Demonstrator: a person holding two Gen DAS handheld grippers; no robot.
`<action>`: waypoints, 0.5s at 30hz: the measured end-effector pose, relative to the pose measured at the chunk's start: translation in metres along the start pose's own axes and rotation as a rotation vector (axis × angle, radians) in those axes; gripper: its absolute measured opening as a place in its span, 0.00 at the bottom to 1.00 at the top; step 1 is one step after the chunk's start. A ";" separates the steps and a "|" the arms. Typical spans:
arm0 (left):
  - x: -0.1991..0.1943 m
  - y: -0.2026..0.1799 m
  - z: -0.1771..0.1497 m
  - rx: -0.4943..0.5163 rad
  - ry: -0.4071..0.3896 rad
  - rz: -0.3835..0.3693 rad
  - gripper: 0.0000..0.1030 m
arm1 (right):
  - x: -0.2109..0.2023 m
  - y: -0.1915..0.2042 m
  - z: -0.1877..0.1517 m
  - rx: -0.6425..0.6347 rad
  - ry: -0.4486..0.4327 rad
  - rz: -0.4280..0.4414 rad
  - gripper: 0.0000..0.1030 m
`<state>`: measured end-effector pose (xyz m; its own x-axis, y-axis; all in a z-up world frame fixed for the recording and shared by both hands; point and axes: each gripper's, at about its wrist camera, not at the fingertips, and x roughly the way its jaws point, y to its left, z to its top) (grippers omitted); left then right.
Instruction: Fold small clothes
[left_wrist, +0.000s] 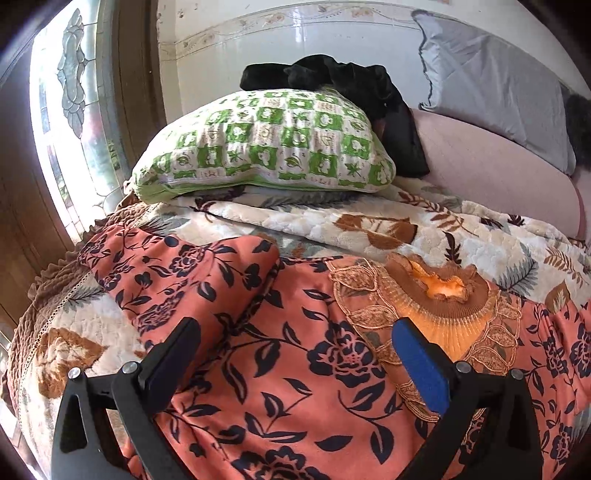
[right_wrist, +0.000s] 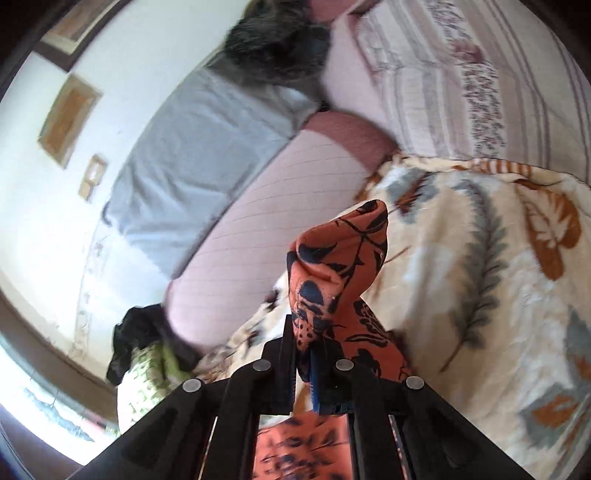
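Right wrist view shows the right gripper (right_wrist: 304, 354) clamped tight on a bunched fold of the orange floral garment (right_wrist: 332, 280), its fingers pressed together with the cloth pinched between them and a peak of fabric standing up beyond the tips. It points slightly downward over the leaf-patterned blanket (right_wrist: 480, 258); the picture is blurred, so exactly which part of the garment is pinched is hard to say, perhaps a sleeve. In the left wrist view the left gripper (left_wrist: 295, 350) has its fingers spread wide and holds nothing, tilted down above the garment (left_wrist: 295, 350), which lies spread on the blanket (left_wrist: 332, 221) at the near side, its ruffled collar (left_wrist: 443, 291) to the right. A green checked pillow (left_wrist: 266, 144) sits farther back.
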<state>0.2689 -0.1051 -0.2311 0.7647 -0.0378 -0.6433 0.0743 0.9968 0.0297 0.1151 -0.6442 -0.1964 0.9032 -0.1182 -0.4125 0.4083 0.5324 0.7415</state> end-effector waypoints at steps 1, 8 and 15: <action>-0.002 0.010 0.002 -0.016 -0.003 0.013 1.00 | 0.000 0.025 -0.012 -0.026 0.019 0.042 0.05; -0.006 0.091 0.012 -0.143 -0.010 0.112 1.00 | 0.039 0.173 -0.147 -0.153 0.228 0.268 0.05; 0.000 0.157 0.012 -0.266 0.007 0.163 1.00 | 0.114 0.242 -0.321 -0.129 0.492 0.320 0.09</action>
<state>0.2878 0.0506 -0.2171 0.7483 0.1231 -0.6519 -0.2196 0.9732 -0.0684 0.2742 -0.2602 -0.2339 0.7991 0.4503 -0.3984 0.0787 0.5786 0.8118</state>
